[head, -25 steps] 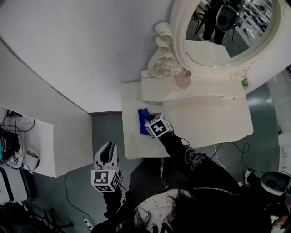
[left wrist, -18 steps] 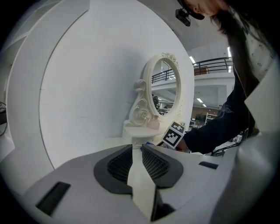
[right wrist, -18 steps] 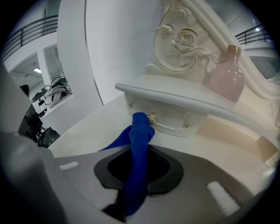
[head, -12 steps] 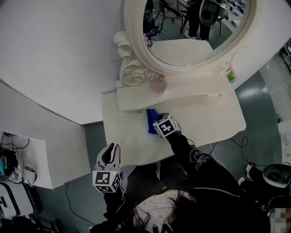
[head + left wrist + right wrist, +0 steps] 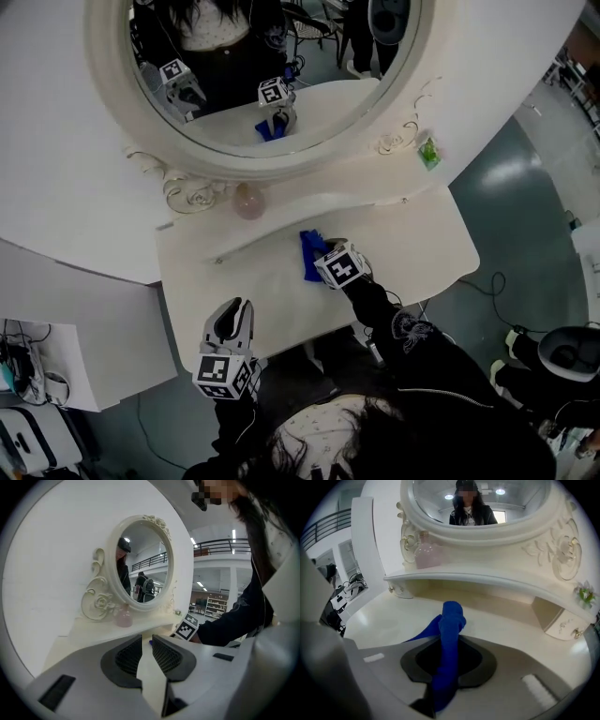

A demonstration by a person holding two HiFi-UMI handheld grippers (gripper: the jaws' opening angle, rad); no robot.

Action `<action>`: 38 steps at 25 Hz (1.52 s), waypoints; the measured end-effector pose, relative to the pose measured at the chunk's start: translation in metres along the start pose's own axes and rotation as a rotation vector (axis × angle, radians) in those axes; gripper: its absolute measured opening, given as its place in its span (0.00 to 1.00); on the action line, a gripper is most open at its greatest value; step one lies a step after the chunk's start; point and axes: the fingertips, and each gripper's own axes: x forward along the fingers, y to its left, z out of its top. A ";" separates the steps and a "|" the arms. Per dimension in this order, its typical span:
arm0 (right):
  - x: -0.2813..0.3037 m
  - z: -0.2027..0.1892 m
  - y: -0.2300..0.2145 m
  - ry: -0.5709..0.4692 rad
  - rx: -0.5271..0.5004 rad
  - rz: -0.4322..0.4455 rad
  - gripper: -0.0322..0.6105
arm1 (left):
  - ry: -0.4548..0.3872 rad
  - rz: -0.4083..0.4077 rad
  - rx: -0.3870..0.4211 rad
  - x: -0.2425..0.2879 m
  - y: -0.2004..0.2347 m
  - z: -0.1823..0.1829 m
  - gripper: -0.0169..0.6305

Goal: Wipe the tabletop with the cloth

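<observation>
**Cloth pinched in the right gripper, on the tabletop below the mirror shelf**

The right hand-held gripper [image 5: 323, 254] is pressed together on the blue cloth [image 5: 310, 251]. In the right gripper view its jaws [image 5: 447, 654] pinch a bunched fold of the cloth [image 5: 451, 619]. The fold stands up between the dark pads, and a flap trails down and to the left onto the tabletop [image 5: 389, 620]. In the head view the cloth lies on the cream tabletop [image 5: 422, 246], about mid-width, just in front of the shelf [image 5: 309, 212].

The left hand-held gripper [image 5: 231, 313] hangs at the tabletop's front edge, to the person's left and well apart from the cloth. In the left gripper view its jaws [image 5: 146, 651] stand slightly apart, a narrow slit between the meshed pads, with nothing in them.

A pink bottle [image 5: 248, 200] stands on the shelf at the foot of the oval mirror [image 5: 281, 80], left of the cloth. A small green ornament [image 5: 429, 152] sits at the mirror frame's right side. The mirror reflects both grippers, the blue cloth and the person's dark top. The person's dark sleeve [image 5: 394, 328] runs from the lower right up to the right gripper.
</observation>
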 end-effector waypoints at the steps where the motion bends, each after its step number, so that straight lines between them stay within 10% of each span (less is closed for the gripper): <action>1: -0.005 -0.004 -0.014 -0.005 0.004 -0.001 0.16 | 0.015 -0.008 0.015 0.010 -0.013 -0.001 0.13; 18: -0.097 -0.076 -0.245 0.007 0.057 -0.154 0.16 | 0.136 -0.140 0.147 0.104 -0.161 0.009 0.13; 38: -0.183 -0.142 -0.403 0.016 0.158 -0.421 0.16 | 0.205 0.017 0.089 0.062 -0.149 -0.017 0.13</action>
